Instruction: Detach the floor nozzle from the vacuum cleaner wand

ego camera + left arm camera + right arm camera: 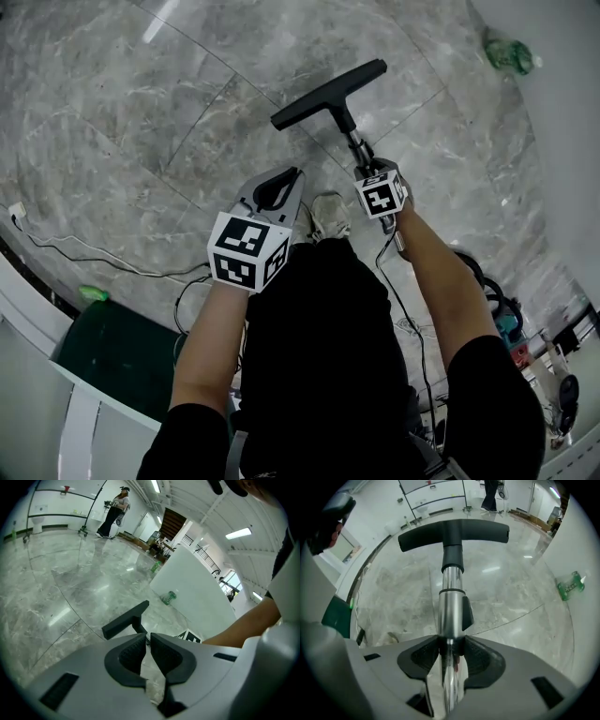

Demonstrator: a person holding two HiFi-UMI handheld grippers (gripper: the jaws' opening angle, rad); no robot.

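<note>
The black T-shaped floor nozzle point(328, 94) lies flat on the grey marble floor, joined to the shiny metal wand point(352, 141) that slopes up toward me. My right gripper point(366, 169) points down along the wand. In the right gripper view the wand point(451, 606) runs between the jaws of the right gripper point(451, 644), whose pads sit against it on both sides just behind a black clip; the nozzle point(452, 534) is beyond. My left gripper point(281, 183) hangs shut and empty to the wand's left, apart from it. In the left gripper view, the nozzle point(125, 619) shows past the left gripper point(146, 641).
A green bottle point(509, 52) lies by the white partition point(197, 588) beyond the nozzle. My shoe point(330, 214) stands between the grippers. Cables point(94, 253) trail at the left near a dark green bin point(122, 361). Tools and hoses point(506, 319) crowd the right. A person point(115, 513) stands far off.
</note>
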